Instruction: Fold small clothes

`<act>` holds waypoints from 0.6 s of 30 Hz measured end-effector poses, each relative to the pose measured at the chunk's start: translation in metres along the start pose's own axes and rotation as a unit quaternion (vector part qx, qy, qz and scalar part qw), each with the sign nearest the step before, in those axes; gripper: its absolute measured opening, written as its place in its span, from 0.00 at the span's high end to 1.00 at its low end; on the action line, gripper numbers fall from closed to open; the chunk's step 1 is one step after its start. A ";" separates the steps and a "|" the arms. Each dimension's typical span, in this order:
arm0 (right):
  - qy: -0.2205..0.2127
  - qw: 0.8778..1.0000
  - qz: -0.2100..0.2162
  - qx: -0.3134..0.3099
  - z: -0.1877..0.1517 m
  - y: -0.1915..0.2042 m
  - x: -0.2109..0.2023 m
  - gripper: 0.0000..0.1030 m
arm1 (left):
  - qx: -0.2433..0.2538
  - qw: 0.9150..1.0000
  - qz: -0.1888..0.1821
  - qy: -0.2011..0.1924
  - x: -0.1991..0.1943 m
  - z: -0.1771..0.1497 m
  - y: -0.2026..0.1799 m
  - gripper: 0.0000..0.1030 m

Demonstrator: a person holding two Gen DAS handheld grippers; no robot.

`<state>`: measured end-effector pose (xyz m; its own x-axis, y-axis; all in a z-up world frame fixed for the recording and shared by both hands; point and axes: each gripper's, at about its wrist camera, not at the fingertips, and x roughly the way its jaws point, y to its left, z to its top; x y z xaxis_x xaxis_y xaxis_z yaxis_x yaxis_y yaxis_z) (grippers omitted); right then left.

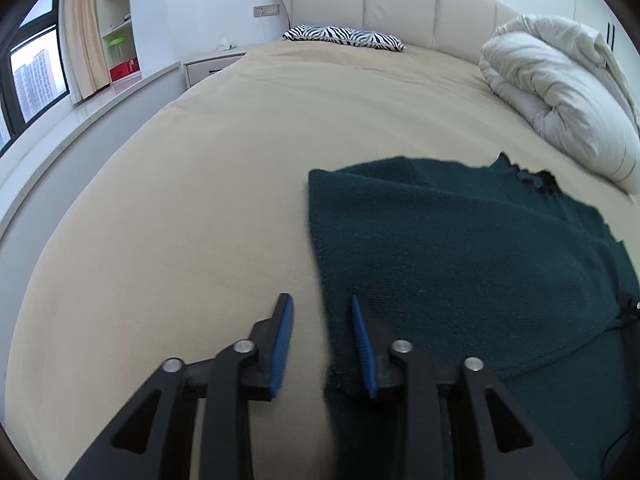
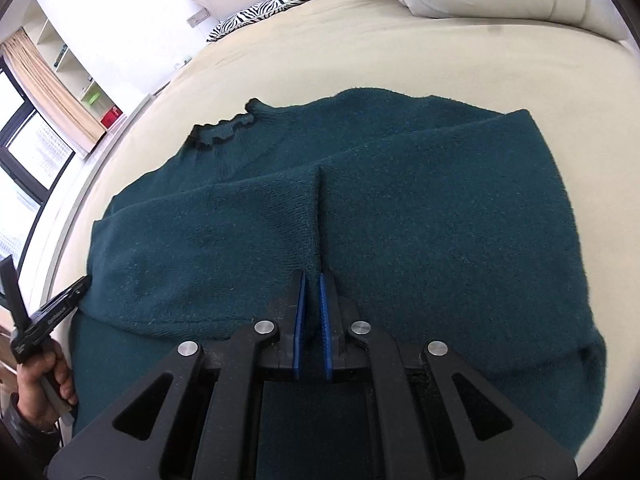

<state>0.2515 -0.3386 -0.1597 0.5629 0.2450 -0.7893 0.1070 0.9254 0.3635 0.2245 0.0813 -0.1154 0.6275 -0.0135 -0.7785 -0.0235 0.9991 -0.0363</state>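
Observation:
A dark green knit sweater [image 2: 400, 220] lies flat on the beige bed [image 2: 400, 52], its frilled collar [image 2: 224, 128] at the far left. Both sides are folded inward and meet along a centre ridge. My right gripper [image 2: 313, 276] sits at the near end of that ridge, jaws almost together, with green knit pinched between the blue pads [image 2: 325, 328]. In the left wrist view the sweater [image 1: 460, 248] fills the right half. My left gripper [image 1: 320, 300] stands open astride its left edge, and the pads do not press on the cloth. A hand [image 2: 44, 376] holds that gripper.
A rolled white duvet [image 1: 560, 92] lies at the far right of the bed and a zebra-print pillow [image 1: 344, 36] against the headboard. A nightstand [image 1: 212, 66], a window ledge [image 1: 80, 116] and shelves run along the left. Bare sheet [image 1: 180, 200] spreads left of the sweater.

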 end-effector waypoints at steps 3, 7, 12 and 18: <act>-0.006 1.000 -0.009 0.020 -0.010 -0.003 -0.026 0.75 | -0.022 0.999 -0.016 -0.017 -0.033 -0.010 0.012 0.56; -0.068 0.997 -0.003 0.035 -0.047 -0.013 -0.085 0.41 | -0.064 0.997 -0.032 -0.023 -0.079 -0.040 0.041 0.55; -0.076 0.996 0.010 0.049 -0.106 -0.026 -0.135 0.38 | -0.066 0.996 -0.056 0.008 -0.122 -0.100 0.048 0.50; -0.070 0.993 0.020 0.097 -0.169 -0.065 -0.195 0.38 | -0.108 0.984 -0.121 0.073 -0.146 -0.163 0.055 0.43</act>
<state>-0.0033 -0.3973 -0.1132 0.6770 0.2243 -0.7010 0.2310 0.8395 0.4917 0.0046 0.1314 -0.1064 0.5175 -0.2716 -0.8114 -0.0616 0.9340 -0.3519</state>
